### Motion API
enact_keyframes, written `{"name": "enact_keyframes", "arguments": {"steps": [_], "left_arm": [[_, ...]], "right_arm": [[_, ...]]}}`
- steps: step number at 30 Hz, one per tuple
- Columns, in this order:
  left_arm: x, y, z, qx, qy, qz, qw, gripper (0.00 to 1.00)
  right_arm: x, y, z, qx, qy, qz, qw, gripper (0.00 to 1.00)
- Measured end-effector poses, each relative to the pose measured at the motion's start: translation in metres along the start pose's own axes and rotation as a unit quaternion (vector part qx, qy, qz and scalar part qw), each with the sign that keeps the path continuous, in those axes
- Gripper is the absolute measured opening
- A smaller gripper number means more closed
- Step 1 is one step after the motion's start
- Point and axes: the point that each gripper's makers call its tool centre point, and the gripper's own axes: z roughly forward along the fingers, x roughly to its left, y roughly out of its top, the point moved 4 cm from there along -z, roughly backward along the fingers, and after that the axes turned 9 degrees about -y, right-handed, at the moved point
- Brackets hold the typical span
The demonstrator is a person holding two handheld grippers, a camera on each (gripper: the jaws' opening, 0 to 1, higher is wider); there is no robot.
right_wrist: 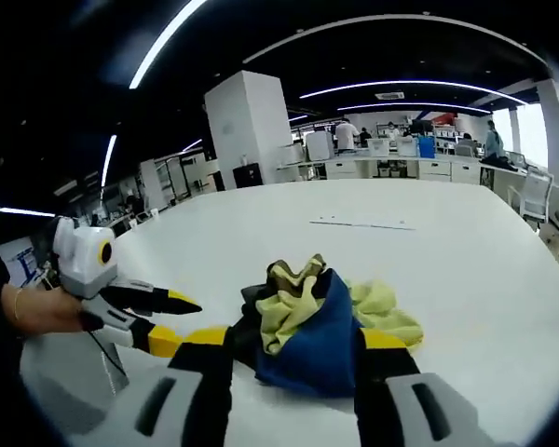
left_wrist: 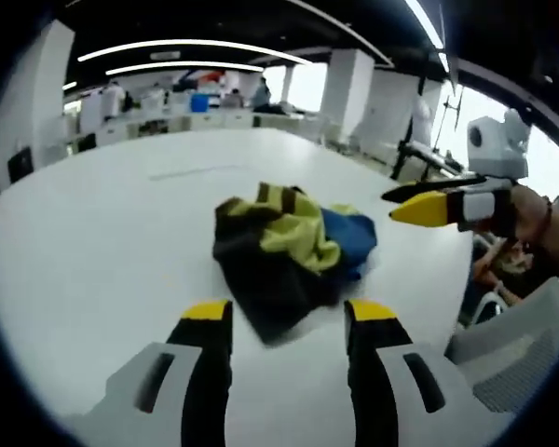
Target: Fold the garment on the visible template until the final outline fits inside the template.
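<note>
Crumpled garment on white table

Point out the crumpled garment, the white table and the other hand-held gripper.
crumpled garment [left_wrist: 289, 251], left gripper view, yellow-green fold.
white table [left_wrist: 102, 251], left gripper view, bare top.
right hand-held gripper [left_wrist: 402, 202], left gripper view, between the tips.

Black, yellow-green and blue garment, white table, yellow-tipped black tools
</note>
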Motion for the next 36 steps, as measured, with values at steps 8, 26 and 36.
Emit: {"name": "enact_keyframes", "arguments": {"steps": [8, 26, 36], "left_arm": [[0.001, -0.011, 0.016, 0.02, -0.013, -0.015, 0.9996, 0.33], [-0.002, -0.018, 0.042, 0.01, -0.02, -0.083, 0.9963, 0.17], [0.002, -0.023, 0.046, 0.019, -0.018, -0.096, 0.995, 0.07]], "right_arm": [[0.005, -0.01, 0.028, 0.029, 0.011, -0.008, 0.9995, 0.38], [-0.004, -0.024, 0.057, 0.092, -0.063, -0.01, 0.9938, 0.15], [0.002, -0.028, 0.064, 0.111, -0.093, -0.038, 0.9887, 0.05]]}}
